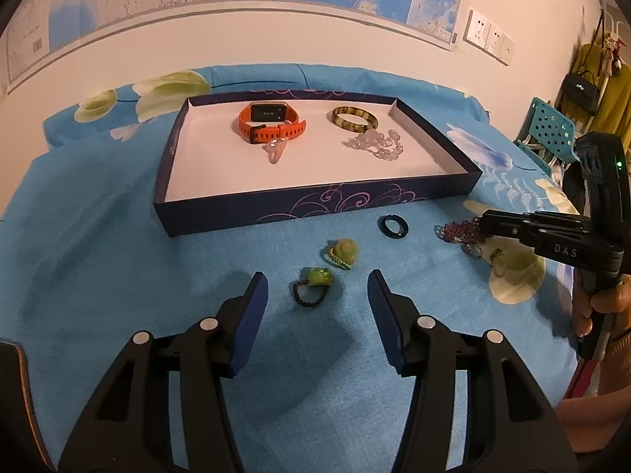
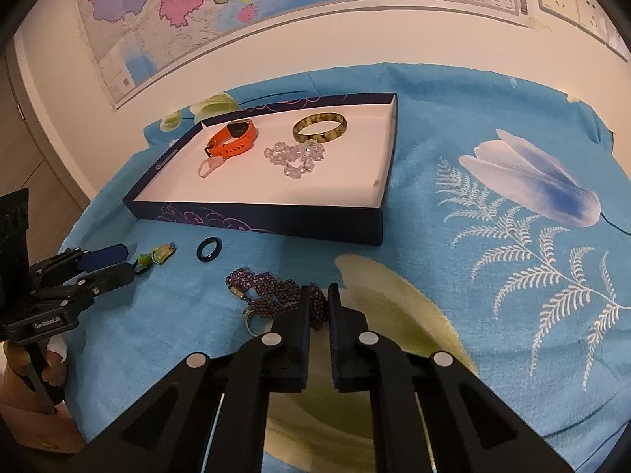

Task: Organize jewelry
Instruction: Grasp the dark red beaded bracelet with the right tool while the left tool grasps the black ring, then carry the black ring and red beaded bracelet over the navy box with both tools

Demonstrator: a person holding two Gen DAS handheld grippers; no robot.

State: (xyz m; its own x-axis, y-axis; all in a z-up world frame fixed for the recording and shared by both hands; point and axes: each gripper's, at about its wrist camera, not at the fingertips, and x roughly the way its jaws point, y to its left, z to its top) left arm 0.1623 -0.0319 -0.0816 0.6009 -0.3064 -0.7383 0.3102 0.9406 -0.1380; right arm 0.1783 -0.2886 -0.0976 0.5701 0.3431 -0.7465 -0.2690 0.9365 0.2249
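Observation:
A dark blue tray [image 1: 315, 209] [image 2: 276, 222] holds an orange watch [image 1: 270, 122] [image 2: 232, 140], a mottled bangle [image 1: 354, 117] [image 2: 320, 127], a clear bead string [image 1: 376, 144] [image 2: 295, 157] and a pale pink ring [image 1: 275, 150] [image 2: 209, 167]. On the blue cloth lie two green pendants [image 1: 313, 282] [image 1: 344, 252], a dark ring [image 1: 392, 226] [image 2: 209, 249] and a purple bead bracelet [image 1: 459, 230] [image 2: 276, 295]. My left gripper [image 1: 317, 287] [image 2: 106, 262] is open around the nearer pendant. My right gripper [image 2: 318, 295] [image 1: 479, 224] is shut on the purple bracelet.
A small ring [image 2: 252, 321] and a green-tagged ring [image 1: 497, 262] lie by the bracelet. A map [image 2: 236, 8] hangs on the wall behind. A chair [image 1: 550, 134] stands at the right edge.

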